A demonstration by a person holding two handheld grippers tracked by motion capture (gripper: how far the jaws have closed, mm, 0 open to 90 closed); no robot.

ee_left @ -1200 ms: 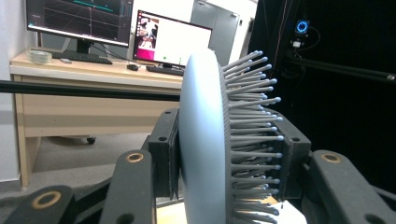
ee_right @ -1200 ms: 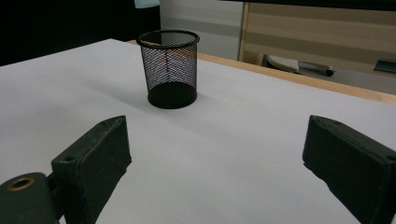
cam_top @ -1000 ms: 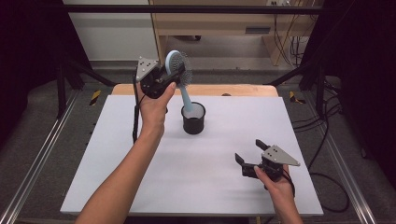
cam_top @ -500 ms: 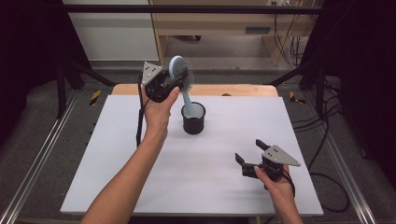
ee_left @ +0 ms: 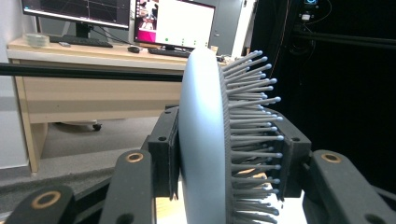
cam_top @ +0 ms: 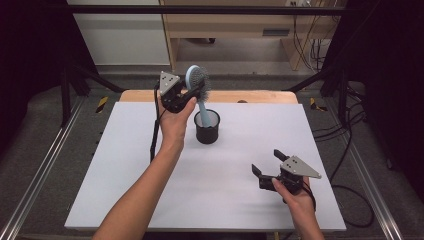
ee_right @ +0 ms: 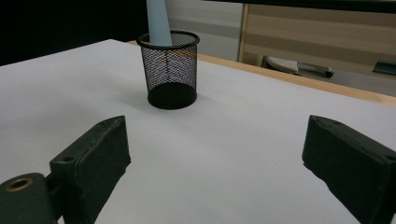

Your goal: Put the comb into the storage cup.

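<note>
The left gripper [cam_top: 192,94] was raised above the table [cam_top: 125,165], jaws clamped; the right gripper [cam_top: 270,162] rested low near the table's front, jaws apart.

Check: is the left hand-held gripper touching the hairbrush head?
Touching. The left gripper view shows the left hand-held gripper clamped on the hairbrush head.

— White tabletop [cam_top: 150,165], wooden edge [cam_top: 260,96] showing along its far side.

— Beyond it stands a pale wooden desk [ee_left: 70,88]. On top, two monitors [ee_left: 175,23], a keyboard [ee_left: 84,42] in front of the dark one.

— Black cables [cam_top: 345,150] trail over the grey floor [cam_top: 45,120] at the right, and a metal rail [cam_top: 35,185] runs down the left side.

— Yellow-and-black tape [cam_top: 101,104] by the far left corner.
</note>
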